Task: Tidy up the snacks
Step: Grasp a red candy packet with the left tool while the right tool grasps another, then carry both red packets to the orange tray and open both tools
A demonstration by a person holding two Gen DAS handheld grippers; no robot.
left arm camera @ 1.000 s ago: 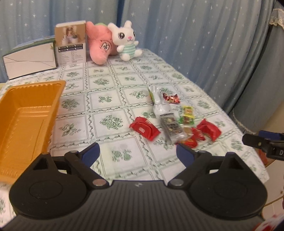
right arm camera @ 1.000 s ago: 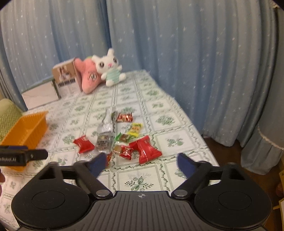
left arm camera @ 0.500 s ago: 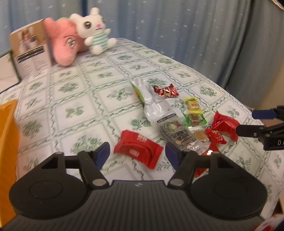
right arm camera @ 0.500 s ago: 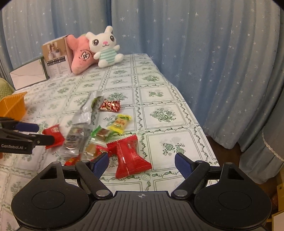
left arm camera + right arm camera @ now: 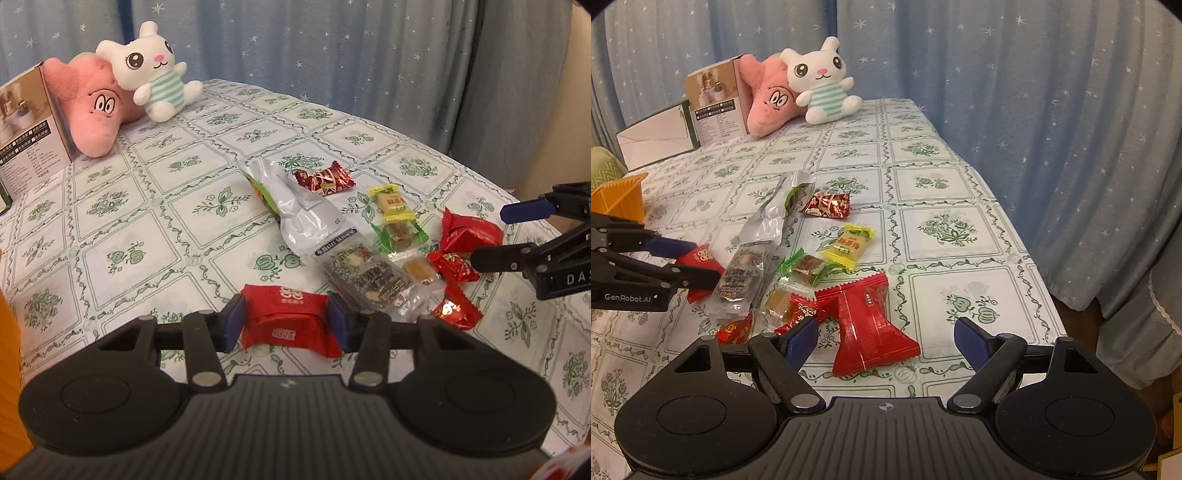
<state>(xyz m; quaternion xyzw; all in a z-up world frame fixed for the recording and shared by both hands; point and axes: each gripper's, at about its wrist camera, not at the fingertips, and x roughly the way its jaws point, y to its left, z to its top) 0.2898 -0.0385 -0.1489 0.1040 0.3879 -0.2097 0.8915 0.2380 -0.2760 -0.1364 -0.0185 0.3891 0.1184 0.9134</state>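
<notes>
Several wrapped snacks lie in a heap on the patterned tablecloth [image 5: 147, 221]. My left gripper [image 5: 286, 325] is down at the table, its jaws closing, and both blue pads touch the sides of a red snack packet [image 5: 291, 317] between them. The right wrist view shows that same left gripper [image 5: 701, 260] on the red snack packet [image 5: 701, 254]. My right gripper [image 5: 884, 334] is open, low over a large red packet [image 5: 871, 325] without touching it. A long silver packet [image 5: 314, 229], a yellow candy [image 5: 391, 203] and a green candy [image 5: 399, 234] lie between the two grippers.
An orange basket [image 5: 620, 195] stands at the left of the table. At the far end are a pink plush [image 5: 92, 110], a white bunny plush [image 5: 155, 77] and a cardboard box [image 5: 29, 122]. The table edge [image 5: 1015, 229] runs along the right, by blue curtains.
Both grippers came down and closer to the snack heap. The left jaws narrowed from wide open onto the red packet. The right jaws stayed wide.
</notes>
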